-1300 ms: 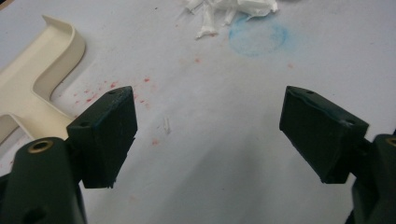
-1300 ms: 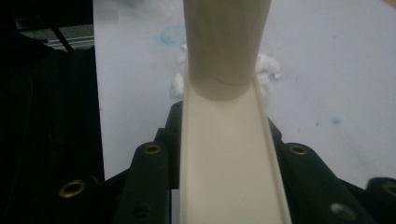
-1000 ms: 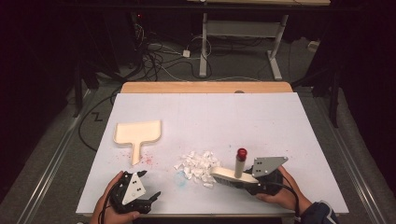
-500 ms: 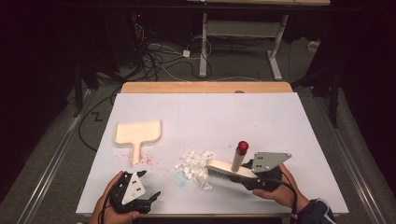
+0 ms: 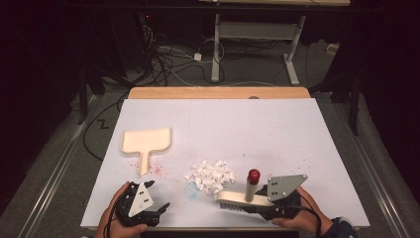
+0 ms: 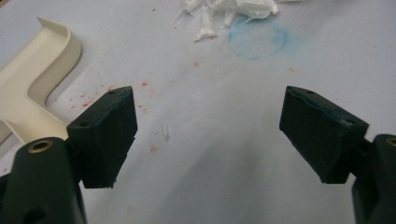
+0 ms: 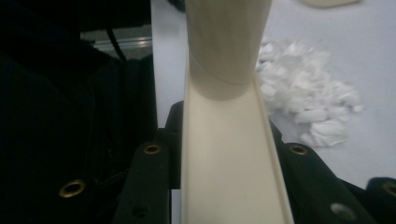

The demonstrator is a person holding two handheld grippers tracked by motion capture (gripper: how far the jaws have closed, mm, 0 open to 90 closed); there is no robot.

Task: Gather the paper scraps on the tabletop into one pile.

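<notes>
I see the right gripper (image 5: pixel 250 202) near the front edge of the tabletop (image 5: pixel 277 129), toward its right corner, with its jaws clamped on the cream brush (image 5: pixel 237 199). The brush lies level, bristles down, its head reaching left from the jaws; a short upright handle with a red cap (image 5: pixel 253 175) rises from it. In the right gripper view the brush back (image 7: pixel 229 158) runs straight up between the two black jaws.

The head of the brush sits just beside the pile of white paper scraps (image 5: pixel 210 175), at the pile's front right side; I cannot tell whether the bristles touch it. The pile lies near the middle of the front half of the tabletop.

The left gripper (image 5: pixel 159 208) rests by the front edge toward the left corner, jaws wide apart with nothing between them. The left gripper view shows bare tabletop with red specks and a faint blue ring (image 6: pixel 257 38).

The cream dustpan (image 5: pixel 146 142) lies flat toward the left edge, handle pointing to the front, well apart from the pile.
</notes>
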